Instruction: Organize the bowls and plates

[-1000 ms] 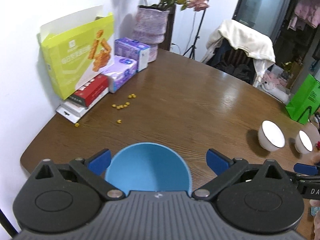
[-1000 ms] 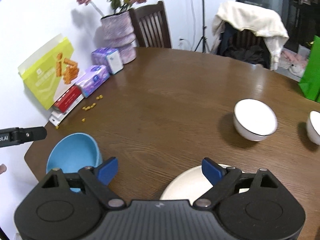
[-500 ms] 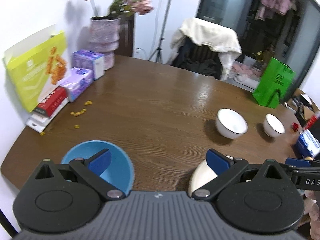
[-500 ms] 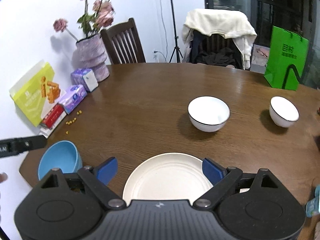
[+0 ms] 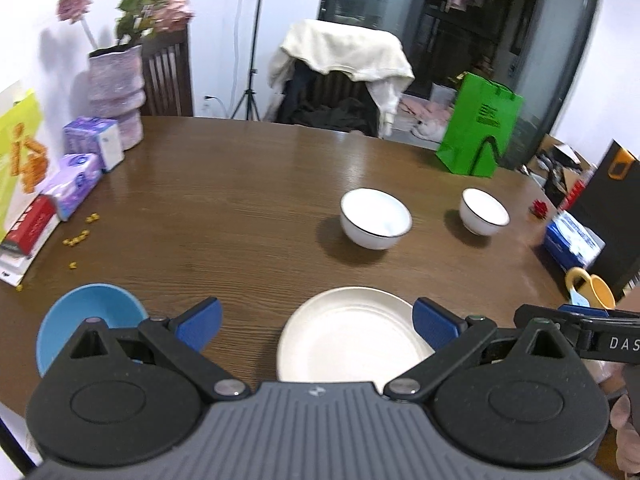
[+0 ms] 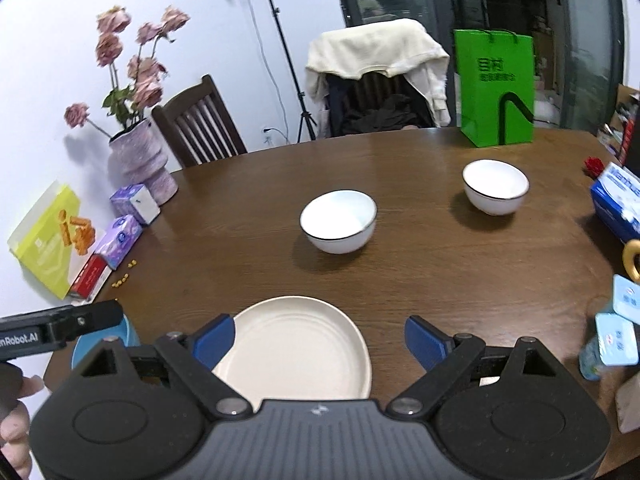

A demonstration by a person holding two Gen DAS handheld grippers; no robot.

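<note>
Both hand-held grippers over the bench (image 5: 256, 184)
I see the left hand-held gripper (image 5: 316, 318) and right hand-held gripper (image 6: 318, 338) both spread apart, empty, above the cream plate (image 6: 296, 348).

Both wrist views downward over table (image 5: 256, 200)

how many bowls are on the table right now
3. A blue bowl sits at the near left edge, a larger white bowl mid-table, and a smaller white bowl further right near the green bag. None looks hidden.

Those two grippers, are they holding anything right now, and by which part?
Nothing is held. The left gripper and right gripper are both open above the plate, not touching it.
</note>
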